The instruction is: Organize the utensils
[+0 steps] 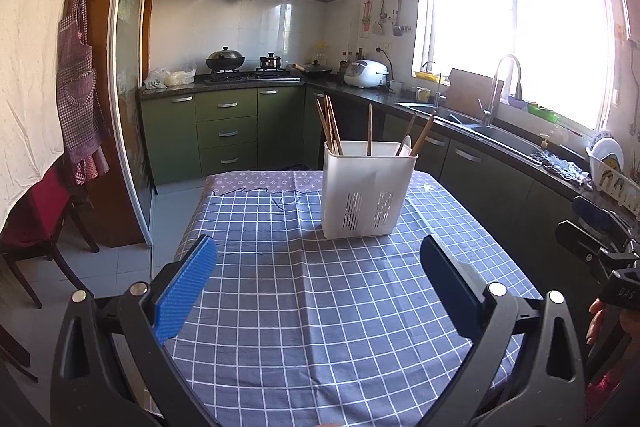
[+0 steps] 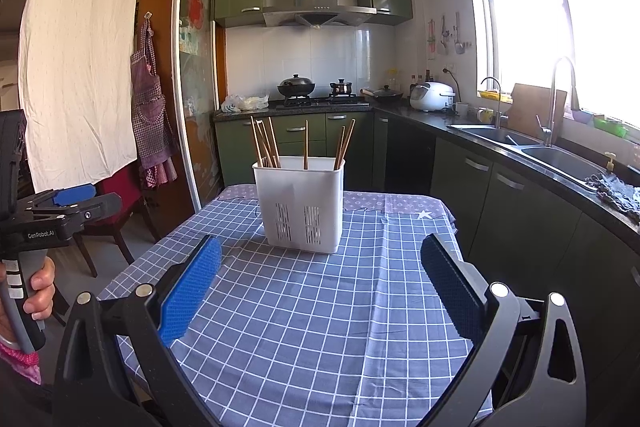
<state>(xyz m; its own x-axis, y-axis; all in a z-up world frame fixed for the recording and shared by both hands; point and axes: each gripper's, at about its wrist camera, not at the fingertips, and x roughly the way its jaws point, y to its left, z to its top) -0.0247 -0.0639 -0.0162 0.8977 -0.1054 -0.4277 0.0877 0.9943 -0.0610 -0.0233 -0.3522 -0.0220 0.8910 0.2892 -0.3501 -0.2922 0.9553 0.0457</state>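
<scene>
A white slotted utensil holder (image 1: 366, 189) (image 2: 301, 203) stands upright on the far half of the blue checked tablecloth (image 1: 320, 307) (image 2: 320, 307). Several wooden chopsticks (image 1: 332, 125) (image 2: 266, 141) stick up out of it, grouped at its left, middle and right, and a white spoon (image 1: 405, 143) shows at its right side. My left gripper (image 1: 319, 259) is open above the near half of the table, with nothing between its blue pads. My right gripper (image 2: 321, 259) is also open and holds nothing. Both are well short of the holder.
The other hand-held gripper shows at the right edge (image 1: 592, 243) of the left wrist view and at the left edge (image 2: 60, 207) of the right wrist view, held by a hand (image 2: 38, 291). A red-seated chair (image 1: 40, 219) stands left of the table. Kitchen counter with sink (image 2: 532, 143) runs along the right.
</scene>
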